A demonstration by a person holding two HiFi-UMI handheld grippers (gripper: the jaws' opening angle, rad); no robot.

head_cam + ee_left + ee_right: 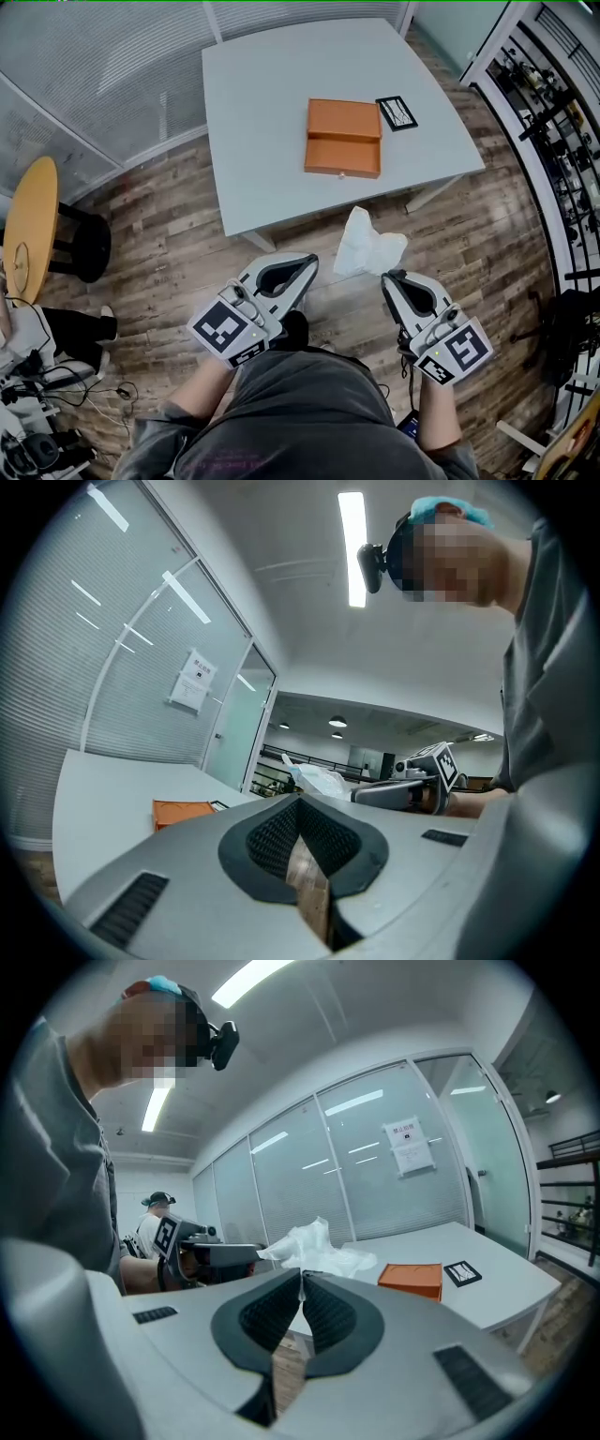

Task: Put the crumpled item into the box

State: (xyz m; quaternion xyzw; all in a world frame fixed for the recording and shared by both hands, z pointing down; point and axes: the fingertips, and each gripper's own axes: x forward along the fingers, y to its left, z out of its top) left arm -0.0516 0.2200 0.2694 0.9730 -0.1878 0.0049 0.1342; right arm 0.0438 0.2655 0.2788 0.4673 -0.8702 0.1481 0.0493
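Bench: grey, carrying an orange box
Right claw: pinched on a white crumpled item — over wood floor, beside the bench
Left claw: closed, empty

A pale grey square table stands on a floor of mixed brown wood planks. Its far side is near ribbed, frosted glass partitions in white frames, and one pane bears a white paper notice. At the left a round yellow-topped side table sits on a black base, with dark cables on the floor nearby; a white rack of shelves runs along the right, and long strip lights shine from the white ceiling.
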